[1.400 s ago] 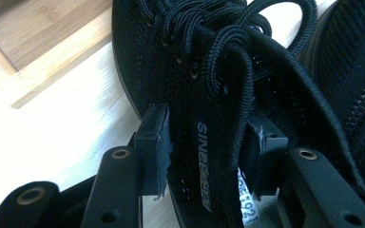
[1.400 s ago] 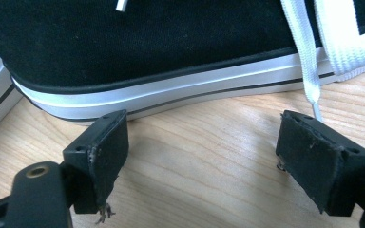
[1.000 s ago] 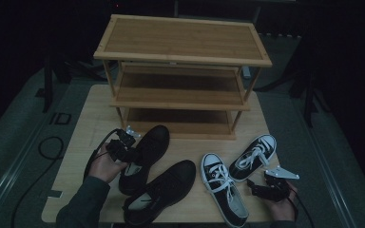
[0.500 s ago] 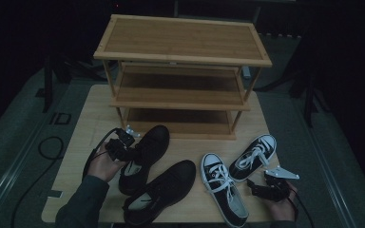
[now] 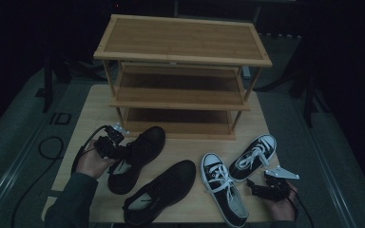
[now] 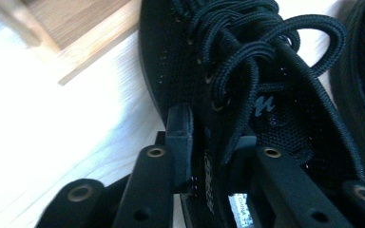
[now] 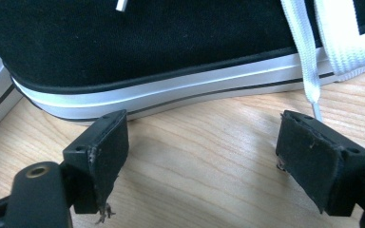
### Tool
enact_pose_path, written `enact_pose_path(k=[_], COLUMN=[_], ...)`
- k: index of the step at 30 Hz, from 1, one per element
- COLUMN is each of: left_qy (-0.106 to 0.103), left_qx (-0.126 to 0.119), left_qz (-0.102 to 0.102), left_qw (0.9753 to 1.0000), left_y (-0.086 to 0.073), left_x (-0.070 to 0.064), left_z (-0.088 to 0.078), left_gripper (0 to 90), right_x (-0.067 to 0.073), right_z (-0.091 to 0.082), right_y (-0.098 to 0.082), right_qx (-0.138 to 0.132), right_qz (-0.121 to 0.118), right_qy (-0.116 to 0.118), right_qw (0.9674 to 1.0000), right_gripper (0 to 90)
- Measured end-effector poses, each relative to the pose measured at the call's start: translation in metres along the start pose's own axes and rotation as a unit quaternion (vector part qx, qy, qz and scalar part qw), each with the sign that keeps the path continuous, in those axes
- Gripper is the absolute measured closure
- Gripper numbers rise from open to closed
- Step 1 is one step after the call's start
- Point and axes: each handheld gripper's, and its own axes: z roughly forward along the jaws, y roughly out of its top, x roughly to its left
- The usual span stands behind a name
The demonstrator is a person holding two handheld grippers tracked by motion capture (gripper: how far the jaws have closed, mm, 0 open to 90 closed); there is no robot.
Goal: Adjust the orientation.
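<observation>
My left tongs [image 6: 209, 152] pinch the side wall of the black shoe [image 5: 135, 156] — it sits on the counter [image 5: 92, 102] just in front of the shelf rack [image 5: 180, 71]. The jaws just opened a bit — the shoe could slip out. My right tongs [image 7: 228, 156] rest wide apart beside the sneaker [image 7: 161, 57].

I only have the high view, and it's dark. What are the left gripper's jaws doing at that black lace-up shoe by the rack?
Observer: The left gripper straddles the black shoe at its side wall, one jaw outside and one inside. The jaws have just been opening, and I cannot tell whether they press.
Operator: And the right gripper?
Observer: The right gripper is open, with its jaws wide over bare table, just short of the sneaker and its white sole.
</observation>
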Motion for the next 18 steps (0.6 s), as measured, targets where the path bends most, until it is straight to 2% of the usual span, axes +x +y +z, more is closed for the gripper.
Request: enact_pose_path(k=[1,8,13,18], left_qy=[-0.004,0.001,-0.01,-0.005], left_qx=[0.0,0.002,-0.008,0.002], left_qz=[-0.005,-0.004,-0.007,0.01], left_qw=[1.0,1.0,0.9999,0.9999], left_y=[-0.003,-0.009,-0.012,-0.01], left_x=[0.004,0.008,0.01,0.009], left_z=[-0.002,-0.008,-0.014,-0.016], left_gripper=[76.1,71.2,70.3,84.5], right_x=[0.0,0.0,0.0,0.0], right_z=[0.0,0.0,0.0,0.0], right_y=[0.0,0.0,0.0,0.0], right_qx=[0.0,0.0,0.0,0.0], right_qz=[0.0,0.0,0.0,0.0], right_qy=[0.0,0.0,0.0,0.0], right_qw=[1.0,1.0,1.0,1.0], right_gripper=[17.8,17.8,17.8,17.8])
